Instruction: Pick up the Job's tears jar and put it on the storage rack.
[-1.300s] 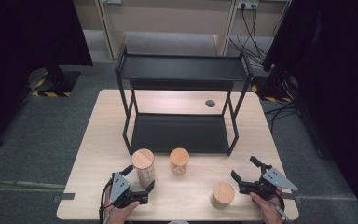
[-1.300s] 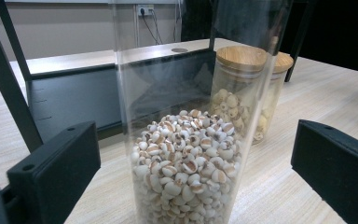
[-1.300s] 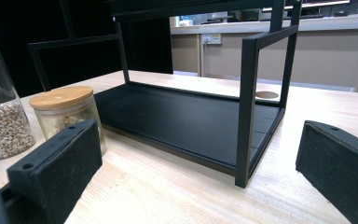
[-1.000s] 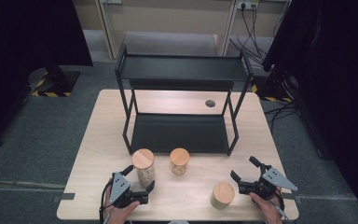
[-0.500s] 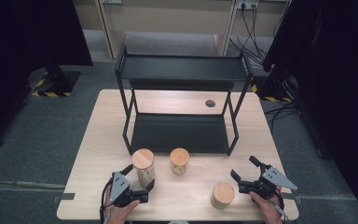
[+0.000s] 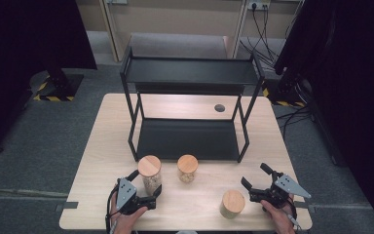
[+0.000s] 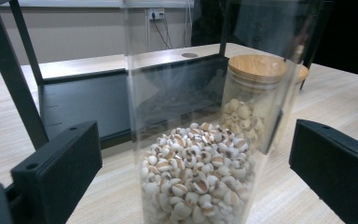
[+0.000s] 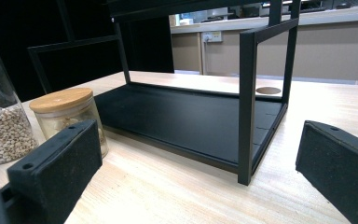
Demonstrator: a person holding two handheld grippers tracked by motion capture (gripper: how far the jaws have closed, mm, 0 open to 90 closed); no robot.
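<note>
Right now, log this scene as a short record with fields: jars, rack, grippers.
tall jar: upright, part full of pale grains, between the open left gripper fingers, no contact visible
short jar: upright by the rack front
third jar: upright, near right gripper
rack: two black shelves, both bare
right gripper: open, holding nothing

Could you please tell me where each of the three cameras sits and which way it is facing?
High view: above the near table edge, looking forward and down; both hands show, holding the left gripper and right gripper.
Left gripper view: on the left gripper, facing the tall jar between its open jaws.
Right gripper view: on the right gripper, facing the rack.
Shared: both gripper views show the short jar.
</note>
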